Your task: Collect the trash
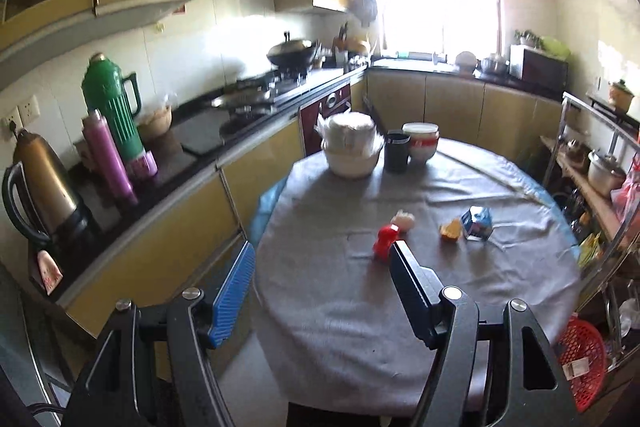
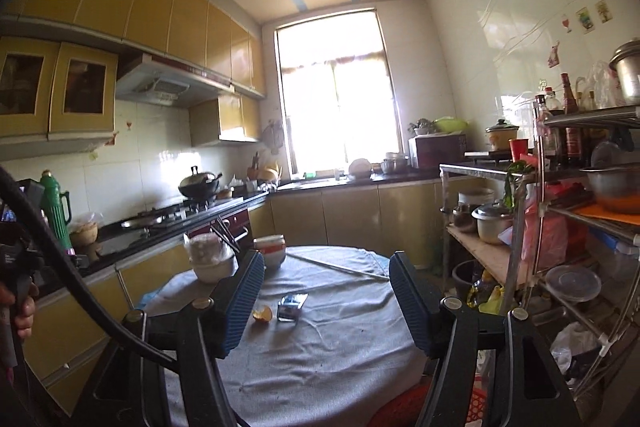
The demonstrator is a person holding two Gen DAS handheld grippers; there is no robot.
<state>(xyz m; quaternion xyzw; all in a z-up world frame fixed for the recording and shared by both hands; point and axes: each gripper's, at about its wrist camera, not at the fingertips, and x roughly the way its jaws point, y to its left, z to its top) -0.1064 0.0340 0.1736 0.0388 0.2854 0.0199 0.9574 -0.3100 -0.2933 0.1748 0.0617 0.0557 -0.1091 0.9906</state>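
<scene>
A round table under a grey cloth [image 1: 400,307] carries the litter. In the left wrist view an orange peel [image 1: 451,229] lies beside a crumpled blue-and-white carton [image 1: 477,223]. A small red figure [image 1: 386,241] and a pale pink one [image 1: 404,219] stand just left of them. My left gripper [image 1: 322,247] hangs open above the table's near edge, its jaws bare. From the right wrist the peel [image 2: 262,314] and carton [image 2: 292,306] show low between the fingers. The right gripper [image 2: 327,255] is open and well above them, holding nothing.
Stacked bowls [image 1: 352,147], a dark cup [image 1: 396,151] and a red-banded bowl [image 1: 420,143] stand at the table's far side. A red mesh basket [image 1: 582,355] sits on the floor to the right, by a metal rack [image 2: 560,227]. The counter with flasks [image 1: 112,115] runs along the left.
</scene>
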